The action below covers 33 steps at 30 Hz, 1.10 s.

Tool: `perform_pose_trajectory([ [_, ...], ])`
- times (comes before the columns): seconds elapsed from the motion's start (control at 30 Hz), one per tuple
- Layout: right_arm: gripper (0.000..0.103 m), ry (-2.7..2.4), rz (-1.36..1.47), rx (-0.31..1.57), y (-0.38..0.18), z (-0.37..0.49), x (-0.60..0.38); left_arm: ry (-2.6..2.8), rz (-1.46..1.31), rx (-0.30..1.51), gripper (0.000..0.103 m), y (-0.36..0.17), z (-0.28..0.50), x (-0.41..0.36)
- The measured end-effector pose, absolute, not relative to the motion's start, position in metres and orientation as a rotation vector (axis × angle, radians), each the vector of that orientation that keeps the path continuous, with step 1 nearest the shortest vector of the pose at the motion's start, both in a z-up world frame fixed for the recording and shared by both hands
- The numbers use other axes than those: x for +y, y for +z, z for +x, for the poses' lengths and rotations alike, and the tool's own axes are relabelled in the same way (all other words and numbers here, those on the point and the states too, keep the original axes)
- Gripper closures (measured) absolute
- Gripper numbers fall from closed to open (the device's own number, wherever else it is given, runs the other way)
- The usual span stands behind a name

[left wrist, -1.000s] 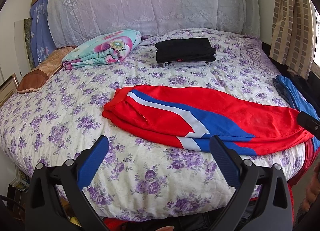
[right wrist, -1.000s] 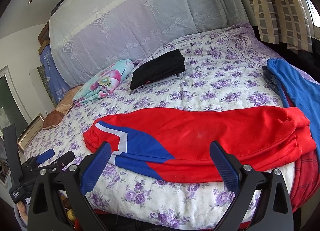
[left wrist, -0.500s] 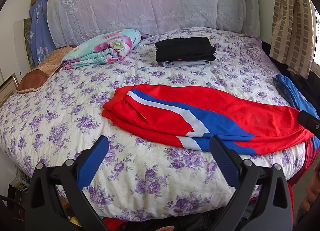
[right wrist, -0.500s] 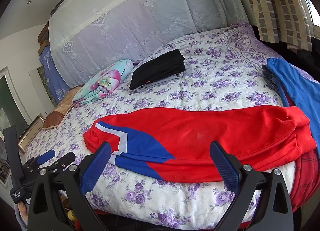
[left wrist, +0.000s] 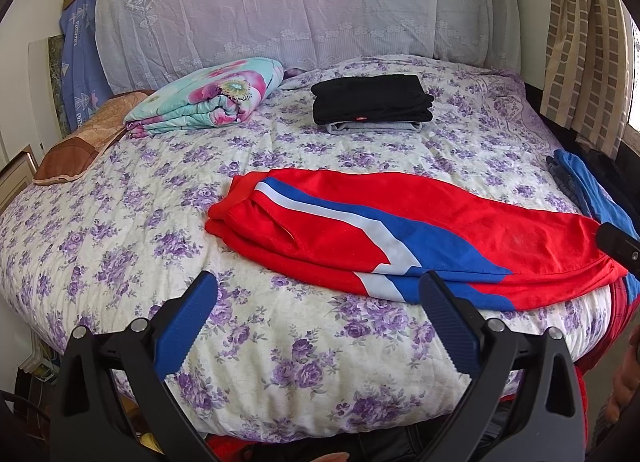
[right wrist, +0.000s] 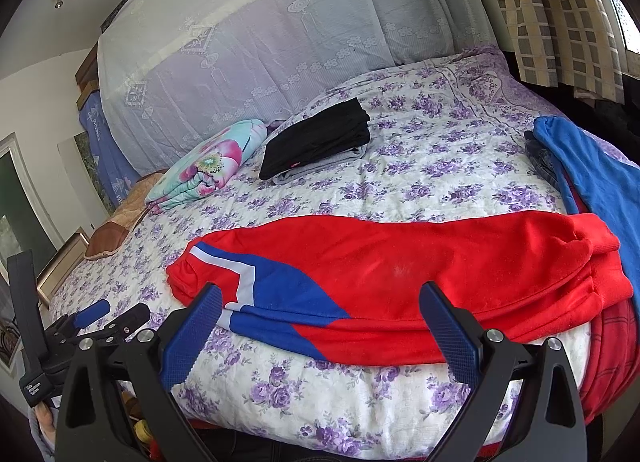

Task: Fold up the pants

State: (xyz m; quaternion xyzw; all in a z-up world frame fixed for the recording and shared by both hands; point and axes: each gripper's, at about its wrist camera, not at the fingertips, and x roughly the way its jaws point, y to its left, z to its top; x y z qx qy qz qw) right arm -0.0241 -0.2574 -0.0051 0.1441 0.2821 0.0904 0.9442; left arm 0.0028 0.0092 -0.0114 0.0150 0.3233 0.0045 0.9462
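Red pants [left wrist: 420,230] with a blue and white stripe lie lengthwise across the near part of the bed, folded leg on leg, waistband to the left. From the right wrist view the same pants [right wrist: 420,278] show their cuffs at the right bed edge. My left gripper [left wrist: 318,294] hangs open just short of the pants' near edge, holding nothing. My right gripper [right wrist: 320,302] is open too, its fingers framing the pants' middle from the bed's front. At the lower left of the right wrist view, the left gripper [right wrist: 108,312] appears.
A folded black garment [left wrist: 372,102] on a grey one sits near the headboard. A floral folded blanket [left wrist: 208,100] and a brown pillow [left wrist: 80,150] lie at the back left. Blue clothing [right wrist: 592,174] drapes over the right bed edge. Checked curtains [left wrist: 580,42] hang at the right.
Both views have shifted very slightly; the pants and the open grippers stay as they were.
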Motion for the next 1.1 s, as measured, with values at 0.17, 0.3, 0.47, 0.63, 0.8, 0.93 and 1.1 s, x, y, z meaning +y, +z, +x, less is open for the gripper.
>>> perform_pose_trajectory([
  [0.17,0.004,0.184,0.294,0.574,-0.005,-0.024,-0.257,0.008,0.029,0.66,0.005,-0.013,0.003,0.011],
  [0.3,0.004,0.184,0.293,0.574,-0.005,-0.024,-0.257,0.008,0.029,0.661,0.005,-0.014,0.003,0.011],
  [0.47,0.004,0.185,0.294,0.575,-0.006,-0.024,-0.257,0.008,0.027,0.661,0.005,-0.014,0.003,0.011],
  [0.63,0.004,0.185,0.299,0.575,-0.005,-0.024,-0.257,0.014,0.011,0.67,0.005,-0.017,0.006,0.019],
  [0.8,0.004,0.2,0.323,0.593,-0.014,-0.013,-0.263,0.069,-0.027,0.691,0.005,-0.03,0.026,0.054],
  [0.93,0.004,0.249,0.448,0.625,-0.036,0.006,-0.286,0.087,-0.139,0.735,0.005,-0.052,0.045,0.094],
  [1.1,0.004,0.317,0.74,0.642,-0.062,0.019,-0.33,-0.045,-0.338,0.876,0.005,-0.089,0.068,0.12],
])
